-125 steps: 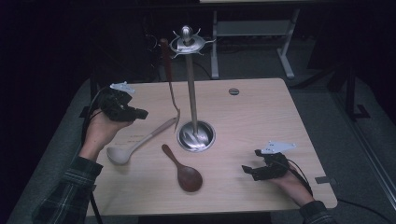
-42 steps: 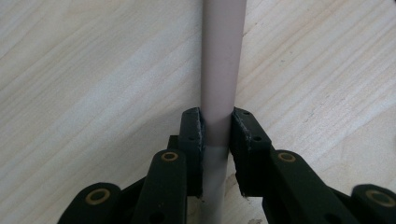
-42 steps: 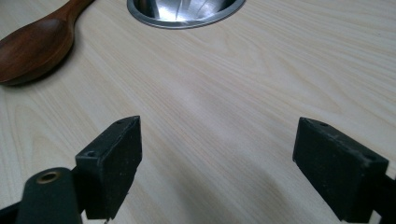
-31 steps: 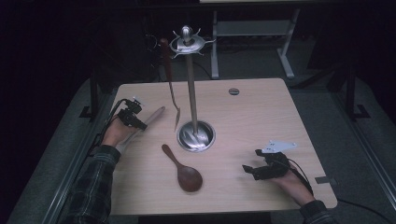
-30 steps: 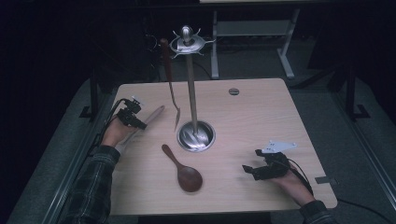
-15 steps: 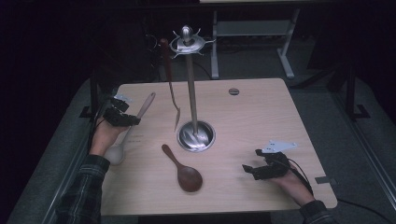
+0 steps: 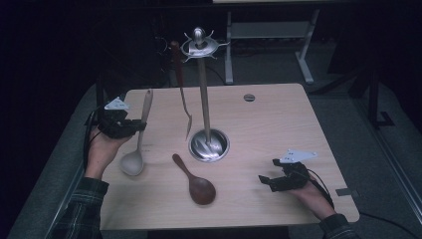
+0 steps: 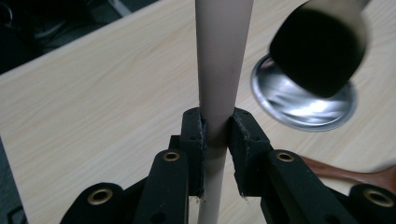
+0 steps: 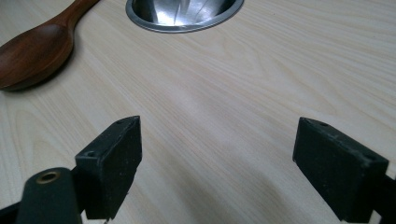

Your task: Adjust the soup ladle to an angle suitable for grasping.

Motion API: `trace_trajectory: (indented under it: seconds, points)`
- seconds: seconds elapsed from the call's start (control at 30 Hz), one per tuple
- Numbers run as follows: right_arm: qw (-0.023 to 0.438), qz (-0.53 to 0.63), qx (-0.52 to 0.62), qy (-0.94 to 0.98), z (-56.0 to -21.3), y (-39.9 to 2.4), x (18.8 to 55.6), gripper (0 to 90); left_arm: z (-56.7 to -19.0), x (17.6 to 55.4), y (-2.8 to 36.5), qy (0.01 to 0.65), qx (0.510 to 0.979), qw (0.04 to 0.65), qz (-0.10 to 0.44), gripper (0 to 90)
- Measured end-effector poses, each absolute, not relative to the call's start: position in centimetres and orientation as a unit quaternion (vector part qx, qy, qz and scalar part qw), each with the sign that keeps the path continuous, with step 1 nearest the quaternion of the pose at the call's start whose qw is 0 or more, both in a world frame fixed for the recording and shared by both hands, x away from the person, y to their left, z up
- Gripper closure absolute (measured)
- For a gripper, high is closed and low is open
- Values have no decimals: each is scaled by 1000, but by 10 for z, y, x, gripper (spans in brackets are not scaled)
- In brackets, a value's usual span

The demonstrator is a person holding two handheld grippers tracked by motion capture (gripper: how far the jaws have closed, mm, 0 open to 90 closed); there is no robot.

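Your left tool (image 7: pixel 135 127) clamps the pale ladle (image 7: pixel 139 138) upright at the counter's (image 7: pixel 278 129) left; your right tool (image 9: pixel 217 163) gapes wide.

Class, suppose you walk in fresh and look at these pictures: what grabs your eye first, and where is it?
The tall steel utensil stand at the middle of the wooden table, one dark utensil hanging from its top. At the table's left edge the left tongs are shut on the handle of a pale ladle, its bowl hanging down. A brown wooden spoon lies flat in front of the stand; the right tongs rest open, front right.
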State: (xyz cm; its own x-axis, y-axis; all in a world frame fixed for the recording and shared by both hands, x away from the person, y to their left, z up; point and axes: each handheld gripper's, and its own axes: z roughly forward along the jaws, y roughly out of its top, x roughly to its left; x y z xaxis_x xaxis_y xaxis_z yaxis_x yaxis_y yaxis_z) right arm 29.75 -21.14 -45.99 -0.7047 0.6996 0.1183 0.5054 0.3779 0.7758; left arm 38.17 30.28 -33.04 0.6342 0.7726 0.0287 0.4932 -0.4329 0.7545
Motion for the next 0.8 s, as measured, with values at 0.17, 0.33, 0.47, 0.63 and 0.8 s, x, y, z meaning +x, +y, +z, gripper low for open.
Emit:
trace_trajectory:
  seconds: [0.17, 0.33, 0.47, 0.63, 0.8]
  points:
    - [115, 423, 366, 821, -460, -211, 297, 152, -323, 367, 297, 368, 821, 393, 191, 761]
    - [113, 423, 371, 819, -458, -212, 298, 151, -317, 354, 291, 351, 818, 413, 194, 760]
    - [115, 426, 373, 816, -455, -213, 298, 151, -314, 344, 286, 341, 813, 429, 194, 760]
    - [119, 432, 379, 810, -449, -215, 300, 148, -314, 334, 280, 332, 805, 458, 181, 760]
    - [110, 441, 384, 804, -440, -216, 303, 135, -312, 328, 272, 320, 805, 471, 168, 760]
